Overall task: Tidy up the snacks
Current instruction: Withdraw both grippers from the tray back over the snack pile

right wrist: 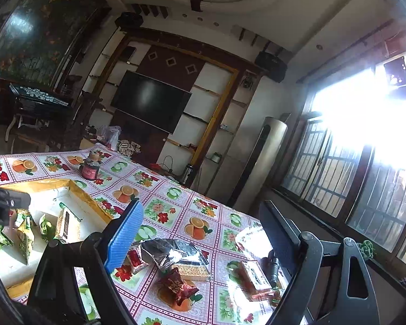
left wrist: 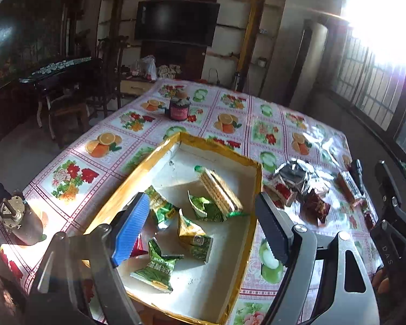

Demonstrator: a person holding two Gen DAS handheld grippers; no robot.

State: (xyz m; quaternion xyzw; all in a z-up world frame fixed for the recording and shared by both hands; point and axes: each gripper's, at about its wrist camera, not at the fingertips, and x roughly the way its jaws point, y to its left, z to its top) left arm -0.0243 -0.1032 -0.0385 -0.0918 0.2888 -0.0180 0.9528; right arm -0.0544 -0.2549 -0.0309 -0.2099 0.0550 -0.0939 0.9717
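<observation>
A shallow white box with a yellow rim (left wrist: 159,149) lies on the flowered tablecloth. Inside it are several green snack packets (left wrist: 195,239) and a striped wafer pack (left wrist: 220,192), which stands tilted and looks blurred. My left gripper (left wrist: 203,230) hovers open over the box, nothing between its blue and black fingers. To the right of the box lie loose snacks: a silver foil bag (right wrist: 173,252), a dark red packet (right wrist: 177,287), a small red pack (right wrist: 135,261) and a clear-wrapped wafer pack (right wrist: 254,276). My right gripper (right wrist: 203,233) is open above them, empty.
A dark red jar (left wrist: 179,107) stands further back on the table. A black cylindrical object (right wrist: 273,268) lies by the wrapped wafers. A brown object with a metal top (left wrist: 10,211) sits at the table's left edge. Chairs, a television and barred windows surround the table.
</observation>
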